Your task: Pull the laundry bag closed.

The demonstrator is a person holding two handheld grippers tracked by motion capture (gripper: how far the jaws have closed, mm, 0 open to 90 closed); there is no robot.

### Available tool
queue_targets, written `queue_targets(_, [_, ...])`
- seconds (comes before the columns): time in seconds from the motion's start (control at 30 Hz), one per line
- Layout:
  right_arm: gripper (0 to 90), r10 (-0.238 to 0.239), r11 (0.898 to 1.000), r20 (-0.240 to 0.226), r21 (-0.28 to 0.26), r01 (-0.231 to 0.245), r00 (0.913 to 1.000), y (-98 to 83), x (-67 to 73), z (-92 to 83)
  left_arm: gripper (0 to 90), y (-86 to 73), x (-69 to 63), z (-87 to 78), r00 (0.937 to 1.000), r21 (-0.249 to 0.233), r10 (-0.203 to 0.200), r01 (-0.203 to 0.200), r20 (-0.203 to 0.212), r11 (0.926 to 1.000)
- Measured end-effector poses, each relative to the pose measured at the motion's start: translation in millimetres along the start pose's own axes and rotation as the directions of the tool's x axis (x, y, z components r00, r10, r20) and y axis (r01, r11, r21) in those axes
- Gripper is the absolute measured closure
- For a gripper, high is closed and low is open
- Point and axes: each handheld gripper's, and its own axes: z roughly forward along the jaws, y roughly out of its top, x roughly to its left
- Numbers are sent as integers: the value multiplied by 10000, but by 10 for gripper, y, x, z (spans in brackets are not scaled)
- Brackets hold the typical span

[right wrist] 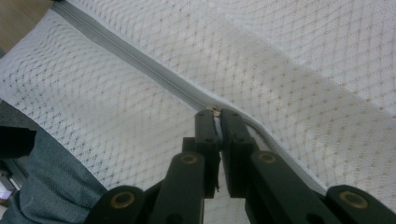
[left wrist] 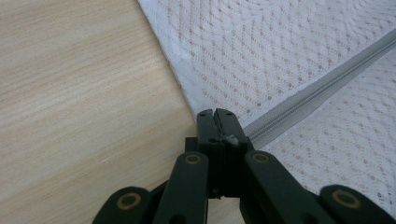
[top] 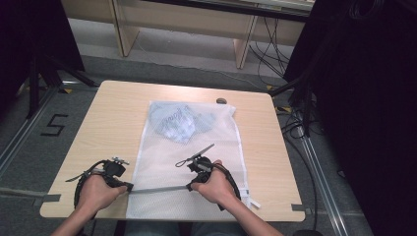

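Two grippers sit at the near edge of my table (top: 103,105), both clamped on the white mesh laundry bag (top: 162,162) that lies flat down the middle with a pale blue garment (top: 179,122) inside its far end. My left gripper (left wrist: 217,113) has its jaws pressed together on the bag's left edge, right at the end of the grey zipper (left wrist: 322,91). My right gripper (right wrist: 217,113) is pinched shut on the small metal zipper pull (right wrist: 215,111), further along the same zipper line, near the bag's right side
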Motion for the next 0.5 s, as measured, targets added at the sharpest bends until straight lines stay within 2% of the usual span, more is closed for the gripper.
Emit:
queue_targets(0.07, [871, -162, 9997, 15, -165, 163, 9999, -11, -21, 5, 895, -4, -8, 3, 10000, -63, -99, 99, -2, 9999])
queue_targets(0.33, [871, -62, 10000, -34, -74, 62, 10000, -23, -39, -17, 895, -3, -8, 1, 10000, -30, -97, 97, -15, 9999])
queue_targets(0.4, [871, -83, 9999, -33, -91, 83, 10000, -24, -42, -19, 895, 2, 2, -2, 10000, 17, 35, -35, -3, 10000])
queue_targets(0.43, [871, -142, 9998, -6, -108, 142, 9999, -26, -45, -21, 895, 6, 19, 0, 9997, -1, 255, -255, 5, 9997])
queue_targets(0.5, [871, 18, 10000, -13, -31, -18, 10000, -31, -40, -30, 895, 6, 18, -2, 9997, 8, 252, -252, -18, 9997])
